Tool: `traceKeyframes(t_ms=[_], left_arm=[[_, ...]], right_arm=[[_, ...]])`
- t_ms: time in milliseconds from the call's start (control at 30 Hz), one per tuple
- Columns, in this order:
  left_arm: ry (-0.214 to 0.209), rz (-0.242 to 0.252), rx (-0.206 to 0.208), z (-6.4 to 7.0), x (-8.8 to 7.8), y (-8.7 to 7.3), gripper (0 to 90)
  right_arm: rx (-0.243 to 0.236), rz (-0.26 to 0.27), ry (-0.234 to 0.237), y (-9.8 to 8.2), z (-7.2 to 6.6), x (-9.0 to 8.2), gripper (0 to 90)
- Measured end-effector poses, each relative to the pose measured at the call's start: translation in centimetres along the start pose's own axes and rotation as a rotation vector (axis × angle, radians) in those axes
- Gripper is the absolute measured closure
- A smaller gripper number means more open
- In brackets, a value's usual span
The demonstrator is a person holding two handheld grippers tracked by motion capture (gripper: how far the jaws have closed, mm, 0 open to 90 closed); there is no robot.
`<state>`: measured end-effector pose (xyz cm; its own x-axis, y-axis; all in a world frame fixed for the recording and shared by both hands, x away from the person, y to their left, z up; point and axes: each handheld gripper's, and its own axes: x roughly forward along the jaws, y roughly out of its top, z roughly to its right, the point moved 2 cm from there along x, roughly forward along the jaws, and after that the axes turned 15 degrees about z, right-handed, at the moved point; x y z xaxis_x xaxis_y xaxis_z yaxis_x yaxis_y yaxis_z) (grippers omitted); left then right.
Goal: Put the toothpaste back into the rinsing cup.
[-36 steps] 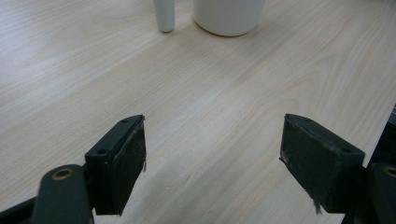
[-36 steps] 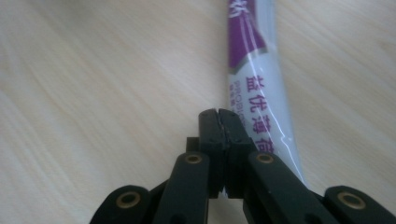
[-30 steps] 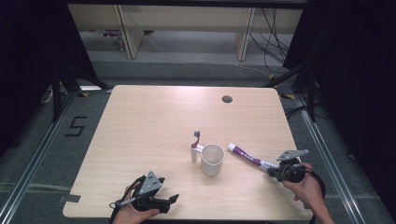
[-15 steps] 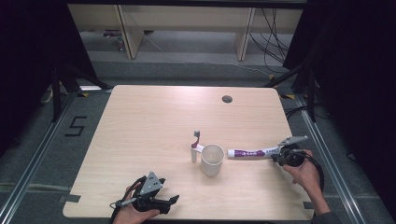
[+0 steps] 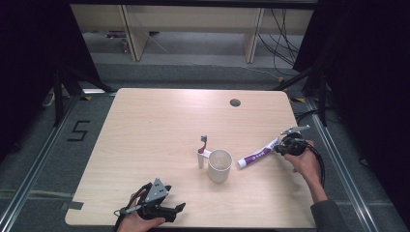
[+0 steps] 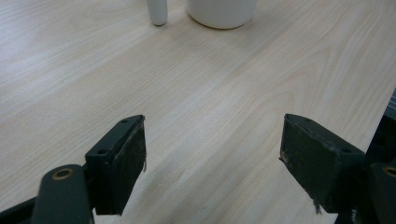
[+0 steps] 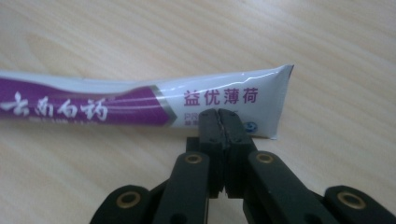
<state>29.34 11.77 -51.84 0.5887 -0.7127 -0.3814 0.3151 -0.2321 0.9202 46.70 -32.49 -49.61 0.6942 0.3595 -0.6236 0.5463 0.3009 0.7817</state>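
Right gripper (image 7: 223,122): jaws clamped on the flat crimped end of the toothpaste tube (image 7: 140,100).
Tube position: slanted near the cup (image 5: 220,165), cap toward it.
Left gripper (image 6: 212,158): jaws wide, empty.
Risk: thin-edge grip may slip; the swinging cap may tip the cup.

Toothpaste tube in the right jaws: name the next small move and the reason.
Probably lift the toothpaste tube and tip its cap end over the white cup. The right gripper is shut on the tube's flat crimped end, the cap already points at the cup, and a toothbrush stands beside it. The left gripper rests open near the table's front edge.
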Motion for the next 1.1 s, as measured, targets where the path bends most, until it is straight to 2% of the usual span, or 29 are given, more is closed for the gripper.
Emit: traceKeyframes(t_ms=[33,67,100,133,167,200,400,433,467,500,533,700,733,767,800,833,867,900,933,1033,1100], left_arm=[[0.002,-0.001,-0.003,0.0,0.0,0.0,22.2],[-0.001,0.000,0.000,0.0,0.0,0.0,22.2],[-0.002,0.000,0.002,0.0,0.0,0.0,22.3],[-0.001,-0.011,0.017,-0.1,-0.1,0.0,22.3],[-0.001,-0.009,0.018,-0.1,-0.1,0.1,22.2],[0.001,-0.004,0.010,0.0,0.0,0.1,22.2],[-0.003,-0.005,0.010,0.0,-0.1,0.1,22.2],[-0.004,-0.005,0.011,0.0,-0.1,0.1,22.2],[-0.009,-0.008,0.011,0.1,-0.1,0.0,22.3],[-0.008,-0.007,0.010,0.1,-0.1,0.1,22.2],[-0.006,-0.003,0.010,0.0,-0.1,0.1,22.2],[-0.010,-0.002,0.009,0.1,-0.1,0.1,22.2],[-0.007,-0.001,0.009,0.1,-0.1,0.1,22.3],[0.001,-0.008,0.010,0.1,-0.1,0.1,22.2],[-0.003,-0.007,0.013,0.1,-0.1,0.1,22.3],[-0.003,-0.007,0.013,0.2,-0.1,0.0,22.2],[-0.007,-0.006,0.013,0.1,-0.1,0.1,22.2],[-0.002,-0.007,0.013,0.1,-0.1,0.1,22.2],[0.000,-0.007,0.014,0.1,0.0,0.1,22.2],[-0.010,-0.010,0.013,0.1,-0.1,0.0,22.2],[-0.007,-0.010,0.012,0.1,0.0,0.1,22.2]], right_arm=[[-0.020,-0.019,0.010,0.3,0.2,0.1,89.0],[-0.023,0.014,0.000,0.4,0.2,0.6,89.0],[0.007,-0.030,0.004,0.7,0.0,0.5,89.0],[-0.033,-0.017,0.009,0.9,0.3,0.9,89.0],[-0.005,0.000,0.003,1.0,0.1,1.3,89.0],[-0.013,-0.022,0.008,1.3,0.1,1.3,89.0],[0.014,-0.019,-0.002,1.8,-0.4,2.4,88.5],[0.022,0.016,-0.006,1.8,-0.6,2.8,88.2],[-0.004,0.010,-0.001,1.9,-0.5,2.9,87.9],[0.008,0.002,0.003,2.1,-0.8,3.0,87.7],[-0.018,0.006,-0.001,2.2,-0.7,3.0,87.5],[0.022,-0.022,0.007,2.2,-0.7,2.6,83.8],[0.025,-0.022,0.004,2.2,-0.6,2.4,82.3],[0.018,0.016,0.003,2.1,-0.5,2.5,79.5],[0.051,-0.015,0.009,2.2,-0.6,1.9,75.8],[0.081,-0.002,0.008,2.2,-0.8,1.7,72.5],[0.081,0.022,0.007,2.2,-0.9,1.7,68.6],[0.126,-0.002,0.017,2.4,-1.2,1.1,62.1],[0.125,0.006,0.055,2.5,-1.2,0.9,58.3],[0.167,0.007,0.057,2.7,-2.1,0.3,49.4],[0.165,0.009,0.054,2.7,-2.5,0.3,44.4]])
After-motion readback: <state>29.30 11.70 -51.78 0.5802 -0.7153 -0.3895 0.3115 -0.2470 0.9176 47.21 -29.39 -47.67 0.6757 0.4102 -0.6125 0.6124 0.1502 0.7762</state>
